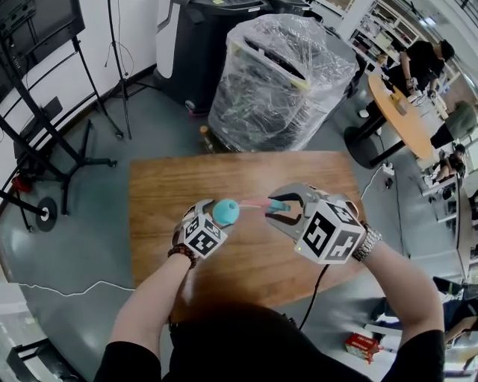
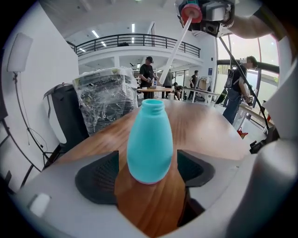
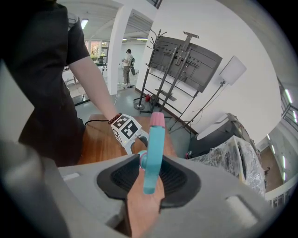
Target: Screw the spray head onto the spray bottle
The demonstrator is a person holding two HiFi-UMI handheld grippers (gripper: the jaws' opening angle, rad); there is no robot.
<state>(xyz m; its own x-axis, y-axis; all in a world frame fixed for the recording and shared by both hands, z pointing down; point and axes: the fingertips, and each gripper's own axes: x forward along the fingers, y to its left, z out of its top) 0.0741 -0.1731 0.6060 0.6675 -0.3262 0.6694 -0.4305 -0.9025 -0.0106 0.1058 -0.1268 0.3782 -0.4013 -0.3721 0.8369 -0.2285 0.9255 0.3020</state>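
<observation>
A teal spray bottle (image 1: pixel 225 211) (image 2: pixel 149 139) stands upright on the wooden table (image 1: pixel 194 186), its neck bare. My left gripper (image 1: pixel 216 221) (image 2: pixel 149 173) sits around the bottle's base, open, with a narrow gap between each pad and the bottle. My right gripper (image 1: pixel 281 211) (image 3: pixel 151 179) is shut on the teal spray head (image 1: pixel 275 204) (image 3: pixel 153 148), which has a pink end. It holds the head just right of the bottle and above it. In the left gripper view the head's red collar (image 2: pixel 191 11) and white dip tube (image 2: pixel 174 46) slant down toward the bottle's mouth.
Behind the table stand a plastic-wrapped bundle (image 1: pixel 280 74) and a black bin (image 1: pixel 202 45). Black stands (image 1: pixel 45 149) fill the floor to the left. A round table (image 1: pixel 403 112) with people is at the right. A red box (image 1: pixel 364 345) lies on the floor near my right elbow.
</observation>
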